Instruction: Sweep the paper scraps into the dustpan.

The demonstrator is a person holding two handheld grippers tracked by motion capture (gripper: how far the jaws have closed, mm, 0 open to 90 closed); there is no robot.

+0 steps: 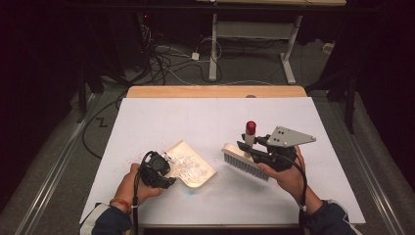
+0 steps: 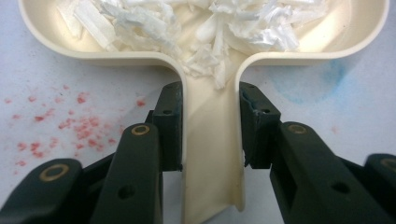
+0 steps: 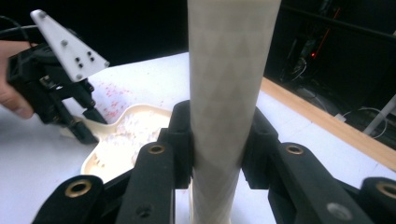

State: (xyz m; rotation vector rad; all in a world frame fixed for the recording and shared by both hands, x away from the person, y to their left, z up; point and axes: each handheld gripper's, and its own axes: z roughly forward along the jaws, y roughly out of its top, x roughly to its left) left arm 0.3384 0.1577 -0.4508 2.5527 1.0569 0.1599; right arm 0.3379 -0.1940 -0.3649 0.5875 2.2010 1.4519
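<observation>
Tool work here is two-handed: in the high view the left tool (image 1: pixel 157 170) sits near the front left of the white tabletop (image 1: pixel 161 117), clamped on the handle of a cream dustpan (image 1: pixel 193 166) that lies flat and holds a heap of white shreds (image 1: pixel 185 164), while the right tool (image 1: pixel 259 152) toward the front right grips a hand brush (image 1: pixel 244 159) with a red-capped handle, its bristles pointing down and lifted just beside the pan's open edge. From the left gripper view, both black jaws press against the narrow handle of the dustpan (image 2: pixel 212 140); the shreds (image 2: pixel 196 28) fill the pan, and faint red crumbs (image 2: pixel 74 126) speckle the tabletop beside it. From the right gripper view, the jaws are closed tight on the pale brush handle (image 3: pixel 229 93), with the dustpan (image 3: pixel 121 135) and the left tool (image 3: pixel 56 88) beyond. Judging by the load in the pan, the sweeping looks mostly done; the red specks and perhaps a few stray shreds near the pan remain, and then the pan needs emptying.
</observation>
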